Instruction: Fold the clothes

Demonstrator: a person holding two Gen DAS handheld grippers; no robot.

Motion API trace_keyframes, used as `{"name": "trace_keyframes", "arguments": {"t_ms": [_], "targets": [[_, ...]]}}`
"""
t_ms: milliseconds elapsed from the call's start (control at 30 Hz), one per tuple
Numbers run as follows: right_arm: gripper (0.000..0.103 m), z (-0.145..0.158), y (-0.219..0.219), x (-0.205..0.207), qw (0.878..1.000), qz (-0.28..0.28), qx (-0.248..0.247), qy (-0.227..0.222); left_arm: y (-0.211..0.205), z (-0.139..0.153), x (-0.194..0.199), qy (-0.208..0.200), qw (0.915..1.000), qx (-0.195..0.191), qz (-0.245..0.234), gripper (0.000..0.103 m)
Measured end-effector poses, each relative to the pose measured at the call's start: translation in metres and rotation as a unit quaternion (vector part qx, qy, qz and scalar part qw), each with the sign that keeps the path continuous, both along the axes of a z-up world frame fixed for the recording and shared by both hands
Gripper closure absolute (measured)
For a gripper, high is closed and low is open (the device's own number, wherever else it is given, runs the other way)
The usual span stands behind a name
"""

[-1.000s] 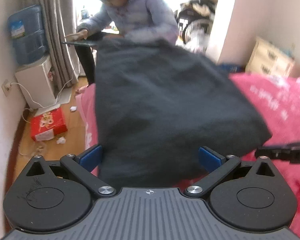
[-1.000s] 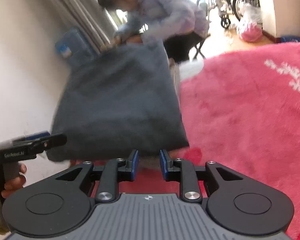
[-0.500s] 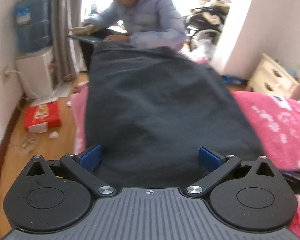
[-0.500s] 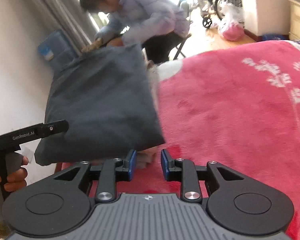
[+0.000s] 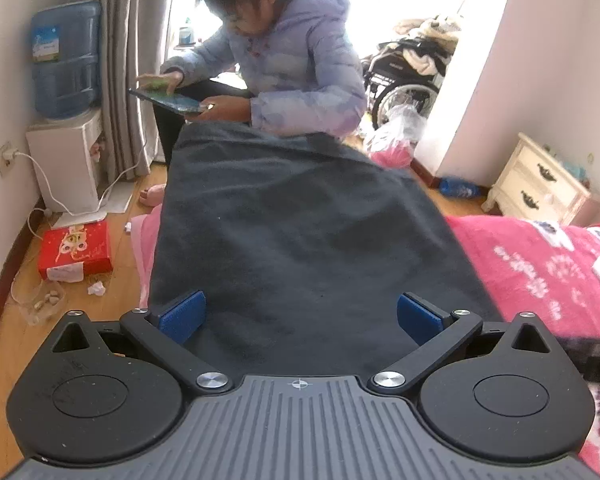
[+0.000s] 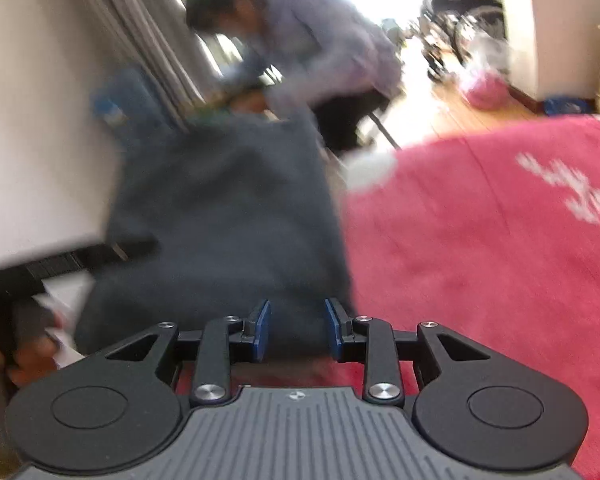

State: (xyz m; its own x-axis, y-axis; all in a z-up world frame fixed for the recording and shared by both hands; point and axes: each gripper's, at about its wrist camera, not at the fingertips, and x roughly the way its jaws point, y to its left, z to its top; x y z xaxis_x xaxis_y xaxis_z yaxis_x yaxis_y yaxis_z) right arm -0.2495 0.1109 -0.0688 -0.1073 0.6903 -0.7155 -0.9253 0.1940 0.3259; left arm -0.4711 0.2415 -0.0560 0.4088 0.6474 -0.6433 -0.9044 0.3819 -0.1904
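Observation:
A dark grey folded garment (image 5: 292,224) lies on the pink blanket (image 5: 540,264) at the bed's left edge. My left gripper (image 5: 300,316) is open wide at the garment's near end, and cloth fills the space between its blue pads (image 5: 182,316) without touching them. In the blurred right wrist view the same garment (image 6: 228,208) lies ahead and to the left. My right gripper (image 6: 297,330) stands open by a narrow gap at the near right corner, with dark cloth showing in that gap. The left gripper (image 6: 80,258) shows there as a dark bar.
A person in a lavender jacket (image 5: 300,68) sits just past the garment's far end with a tablet (image 5: 166,100). On the floor at left are a water dispenser (image 5: 66,120) and a red box (image 5: 74,250). A white nightstand (image 5: 536,188) and a wheelchair (image 5: 408,80) are at the back right.
The left wrist view has swung so the garment now lies squarely ahead. The right gripper has shifted left, and the garment's near corner now shows in its gap instead of blanket.

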Motion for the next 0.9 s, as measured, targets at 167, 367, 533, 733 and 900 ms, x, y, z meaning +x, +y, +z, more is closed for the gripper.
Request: {"name": "trace_keyframes", "arguments": {"t_ms": [167, 367, 533, 733, 900], "targets": [[0.070, 0.019, -0.015, 0.020, 0.999, -0.028, 0.022, 0.014, 0.003, 0.000, 0.000, 0.004, 1.0000, 0.007, 0.004, 0.000], [0.069, 0.046, 0.021, 0.015, 0.997, 0.002, 0.078, 0.016, 0.009, 0.025, -0.001, -0.031, 0.9993, 0.021, 0.006, 0.000], [0.070, 0.003, 0.052, -0.001, 1.000, 0.024, 0.011, 0.017, 0.021, 0.023, 0.020, 0.013, 0.9992, 0.037, -0.005, 0.000], [0.070, 0.018, 0.039, 0.012, 0.999, 0.010, 0.035, 0.021, 0.041, 0.016, 0.012, 0.023, 0.9991, 0.013, 0.032, 0.000], [0.070, 0.027, 0.066, 0.014, 0.997, 0.010, 0.070, 0.031, 0.044, 0.030, 0.015, 0.012, 0.9991, 0.041, 0.001, 0.000]]}}
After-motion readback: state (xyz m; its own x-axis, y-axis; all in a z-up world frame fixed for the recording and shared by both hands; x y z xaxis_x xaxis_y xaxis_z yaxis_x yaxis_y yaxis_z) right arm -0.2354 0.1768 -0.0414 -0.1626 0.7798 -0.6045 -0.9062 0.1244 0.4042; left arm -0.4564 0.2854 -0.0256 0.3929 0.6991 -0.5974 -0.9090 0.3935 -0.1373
